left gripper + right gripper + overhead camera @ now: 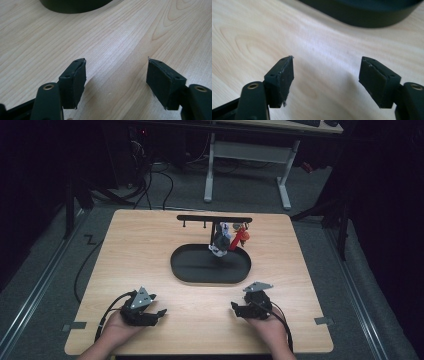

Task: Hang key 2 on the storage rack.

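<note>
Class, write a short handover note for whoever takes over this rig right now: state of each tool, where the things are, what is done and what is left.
Left tool: open, holds nothing, low over the table near its front edge.
Right tool: open, holds nothing, also at the front.
Black stand rises from the oval tray mid-table; keys with a red tag hang from its right hooks, the left hooks bare.
Done: nothing gripped so far.
Left: likely reach forward to the keys.

left gripper (161, 312), right gripper (234, 307) rest on wooden table (150, 250), near black tray (192, 270); keys (231, 237) hang from rack (214, 218).
</note>
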Demonstrator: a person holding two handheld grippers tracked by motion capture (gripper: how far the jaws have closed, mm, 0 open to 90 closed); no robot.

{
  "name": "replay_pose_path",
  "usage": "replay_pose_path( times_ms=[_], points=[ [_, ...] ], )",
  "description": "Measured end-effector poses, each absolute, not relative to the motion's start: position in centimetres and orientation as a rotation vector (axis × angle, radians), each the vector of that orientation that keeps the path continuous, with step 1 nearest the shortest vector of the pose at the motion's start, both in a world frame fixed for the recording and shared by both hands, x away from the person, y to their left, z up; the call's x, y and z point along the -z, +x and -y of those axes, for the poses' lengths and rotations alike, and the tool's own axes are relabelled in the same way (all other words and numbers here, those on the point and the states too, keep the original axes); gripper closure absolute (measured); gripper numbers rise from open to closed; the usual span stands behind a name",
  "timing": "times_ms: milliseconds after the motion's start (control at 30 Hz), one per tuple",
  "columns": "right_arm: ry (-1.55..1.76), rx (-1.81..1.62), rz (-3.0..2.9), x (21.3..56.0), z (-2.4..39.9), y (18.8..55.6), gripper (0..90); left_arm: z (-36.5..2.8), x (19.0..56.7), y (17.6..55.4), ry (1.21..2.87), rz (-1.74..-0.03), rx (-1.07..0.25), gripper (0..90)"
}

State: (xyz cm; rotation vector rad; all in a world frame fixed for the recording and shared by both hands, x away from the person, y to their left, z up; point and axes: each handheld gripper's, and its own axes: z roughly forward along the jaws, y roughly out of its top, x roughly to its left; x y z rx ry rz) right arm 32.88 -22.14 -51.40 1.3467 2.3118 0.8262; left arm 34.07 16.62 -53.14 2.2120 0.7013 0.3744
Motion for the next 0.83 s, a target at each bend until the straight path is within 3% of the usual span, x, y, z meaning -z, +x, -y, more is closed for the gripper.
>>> replay_pose_path(
  times_ms=[100, 267, 833],
  points=[
    [1.336, -0.904, -2.16, 52.6, 22.8, 30.3, 15.9, -16.5, 53.1, 34.1, 2.203, -0.702, -0.37, 32.5],
    [1.291, -0.983, -2.037, 51.8, 25.1, 27.6, 14.8, -16.2, 53.1, 33.7, 2.19, -0.696, -0.376, 32.0],
    [1.355, -1.009, -1.995, 52.3, 24.7, 28.7, 13.1, -16.5, 52.6, 33.6, 2.15, -0.698, -0.38, 29.0]
  ],
)
